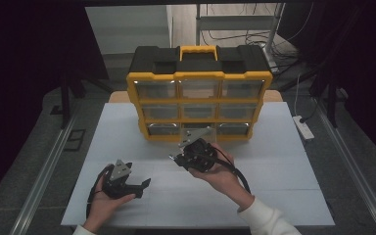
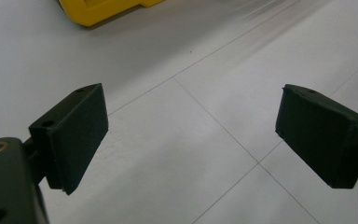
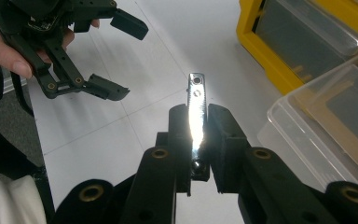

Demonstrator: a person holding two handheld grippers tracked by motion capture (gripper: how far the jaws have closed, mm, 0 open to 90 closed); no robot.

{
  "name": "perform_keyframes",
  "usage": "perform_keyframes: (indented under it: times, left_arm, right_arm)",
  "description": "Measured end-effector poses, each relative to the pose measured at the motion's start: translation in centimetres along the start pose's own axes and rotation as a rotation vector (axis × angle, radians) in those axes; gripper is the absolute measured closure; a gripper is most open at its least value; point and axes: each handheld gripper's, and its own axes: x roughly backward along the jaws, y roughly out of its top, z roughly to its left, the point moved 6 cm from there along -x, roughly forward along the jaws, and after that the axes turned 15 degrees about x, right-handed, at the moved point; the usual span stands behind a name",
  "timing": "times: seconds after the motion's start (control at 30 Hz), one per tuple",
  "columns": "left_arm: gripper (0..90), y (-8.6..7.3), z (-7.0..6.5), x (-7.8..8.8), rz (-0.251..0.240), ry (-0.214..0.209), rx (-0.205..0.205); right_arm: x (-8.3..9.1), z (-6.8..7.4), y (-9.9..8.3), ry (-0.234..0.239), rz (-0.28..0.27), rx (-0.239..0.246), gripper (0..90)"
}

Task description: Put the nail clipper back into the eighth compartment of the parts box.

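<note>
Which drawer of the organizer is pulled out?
The bottom-row middle drawer of the yellow organizer: its clear tray juts forward beside the right gripper, which clamps a shiny metal strip; the others sit flush.

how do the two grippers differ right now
The left gripper has its jaws spread wide with nothing between them; the right gripper is shut on a shiny metal strip. In the high view the left gripper sits low over the white table, while the right gripper is close to the yellow drawer cabinet. Both are black, and a hand holds each.
</note>
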Motion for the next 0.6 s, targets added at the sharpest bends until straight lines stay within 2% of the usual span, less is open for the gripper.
perform_keyframes:
  times: [0.17,0.6]
  left_arm:
    - [9.9,0.0,0.1,0.1,-0.003,0.0,0.002]
    - [9.9,0.1,-0.1,0.1,-0.008,-0.004,-0.001]
  right_arm:
    - [0.3,-0.5,-0.1,-0.014,-0.007,0.005,79.5]
    - [1.3,-2.8,-0.8,-0.061,-0.023,-0.045,79.5]
